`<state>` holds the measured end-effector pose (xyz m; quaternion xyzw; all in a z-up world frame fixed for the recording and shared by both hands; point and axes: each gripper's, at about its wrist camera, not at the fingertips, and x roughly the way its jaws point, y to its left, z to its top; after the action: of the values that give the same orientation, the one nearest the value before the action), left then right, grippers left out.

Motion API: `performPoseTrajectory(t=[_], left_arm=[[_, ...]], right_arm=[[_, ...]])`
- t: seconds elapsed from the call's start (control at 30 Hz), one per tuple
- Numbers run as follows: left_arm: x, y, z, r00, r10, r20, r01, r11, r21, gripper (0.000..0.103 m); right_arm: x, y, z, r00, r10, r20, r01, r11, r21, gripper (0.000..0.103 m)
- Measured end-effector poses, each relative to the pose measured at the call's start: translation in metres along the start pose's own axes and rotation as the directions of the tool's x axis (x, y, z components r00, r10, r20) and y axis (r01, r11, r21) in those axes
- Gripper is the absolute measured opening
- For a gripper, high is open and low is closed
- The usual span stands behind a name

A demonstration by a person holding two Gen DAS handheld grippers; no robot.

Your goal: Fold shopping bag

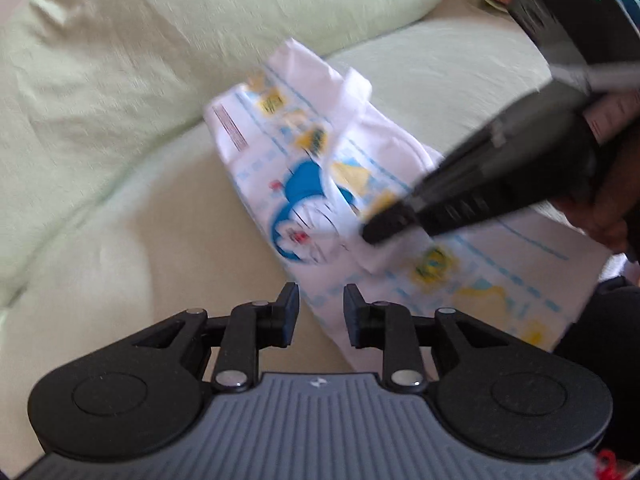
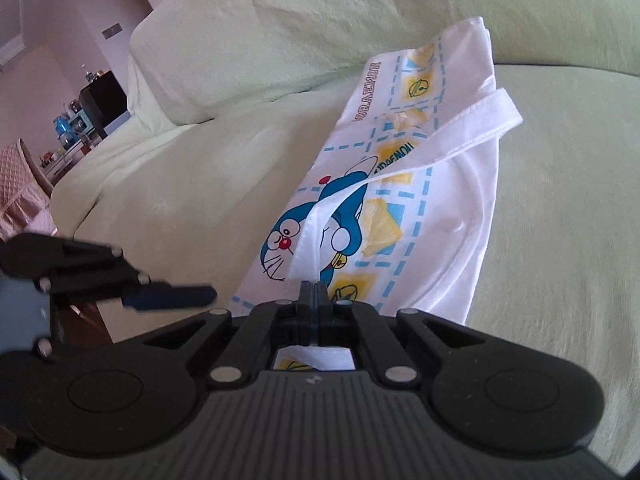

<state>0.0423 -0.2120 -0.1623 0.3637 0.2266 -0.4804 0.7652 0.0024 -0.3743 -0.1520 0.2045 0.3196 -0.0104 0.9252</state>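
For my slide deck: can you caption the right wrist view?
Right gripper shut on the bag lying on the sofa, left gripper open alongside.

- Left gripper (image 1: 321,300) sits low and near, its two fingers parted.
- Right gripper (image 2: 314,288) reaches in from the right, fingers pressed together.

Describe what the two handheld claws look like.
Both are alike: the left claw and right claw are black plastic linkage arms with silver pivot pins, blue-padded fingers, round black side discs and a grey ribbed base with a small logo. The right claw's body has a green indicator light.
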Motion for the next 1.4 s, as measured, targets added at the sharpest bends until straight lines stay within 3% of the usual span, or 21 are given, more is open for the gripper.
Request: performPoseTrajectory(t=[0.17, 0.27, 0.43, 0.6, 0.87, 0.93, 1.0, 1.03, 1.13, 1.23, 1.27, 1.3, 1.37, 1.4], left_arm=[[0.014, 0.019, 0.032, 0.992, -0.107, 0.068, 0.102, 0.992, 0.069, 0.028], [0.033, 0.022, 0.044, 0.98, -0.193, 0.046, 0.187, 0.976, 0.114, 0.017], [0.06, 0.018, 0.036, 0.986, -0.157, -0.055, 0.166, 0.96, 0.225, 0.015], [0.058, 0.016, 0.028, 0.992, -0.124, -0.028, 0.127, 0.95, 0.285, 0.015], [0.053, 0.009, 0.019, 0.997, -0.075, -0.009, 0.072, 0.908, 0.412, 0.014], [0.054, 0.007, 0.019, 0.998, -0.065, -0.005, 0.061, 0.901, 0.43, 0.009], [0.055, 0.005, 0.018, 0.998, -0.055, -0.002, 0.05, 0.893, 0.448, 0.007], [0.055, 0.004, 0.017, 0.999, -0.05, 0.0, 0.045, 0.889, 0.456, 0.007], [0.056, 0.002, 0.016, 0.999, -0.036, 0.006, 0.029, 0.876, 0.482, 0.007], [0.056, -0.002, 0.014, 1.0, -0.014, 0.016, 0.004, 0.848, 0.53, 0.006], [0.057, -0.004, 0.013, 1.0, -0.008, 0.019, -0.004, 0.837, 0.548, 0.005], [0.057, -0.005, 0.011, 1.0, -0.003, 0.022, -0.01, 0.827, 0.562, 0.004], [0.058, -0.008, 0.009, 1.0, 0.005, 0.027, -0.02, 0.808, 0.588, 0.001], [0.058, -0.009, 0.008, 1.0, 0.007, 0.029, -0.023, 0.803, 0.595, 0.0]], right_arm=[[-0.011, 0.008, -0.003, 1.0, -0.014, 0.001, 0.014, 0.997, -0.074, 0.0], [-0.013, 0.013, -0.004, 1.0, -0.022, 0.007, 0.022, 0.994, -0.107, 0.0], [-0.02, 0.023, -0.004, 0.999, -0.04, 0.001, 0.04, 0.984, -0.175, 0.0], [-0.056, 0.021, -0.011, 0.995, -0.075, 0.059, 0.083, 0.985, -0.154, 0.005], [-0.077, 0.013, -0.021, 0.995, -0.098, 0.028, 0.102, 0.97, -0.22, 0.002], [-0.081, 0.019, -0.018, 0.994, -0.103, 0.049, 0.112, 0.96, -0.256, 0.009], [-0.089, 0.024, -0.015, 0.994, -0.087, 0.067, 0.103, 0.947, -0.304, 0.032], [-0.097, 0.027, -0.017, 0.994, -0.079, 0.08, 0.103, 0.932, -0.349, 0.034], [-0.118, 0.03, -0.033, 0.991, -0.095, 0.09, 0.128, 0.847, -0.517, 0.034], [-0.132, 0.031, -0.067, 0.988, -0.132, 0.078, 0.146, 0.646, -0.749, 0.039], [-0.133, 0.031, -0.079, 0.986, -0.146, 0.075, 0.145, 0.565, -0.812, 0.048], [-0.132, 0.031, -0.085, 0.986, -0.148, 0.071, 0.139, 0.52, -0.843, 0.053], [-0.132, 0.031, -0.107, 0.986, -0.132, 0.103, 0.146, 0.376, -0.915, 0.054], [-0.131, 0.032, -0.11, 0.984, -0.119, 0.131, 0.164, 0.339, -0.926, 0.062]])
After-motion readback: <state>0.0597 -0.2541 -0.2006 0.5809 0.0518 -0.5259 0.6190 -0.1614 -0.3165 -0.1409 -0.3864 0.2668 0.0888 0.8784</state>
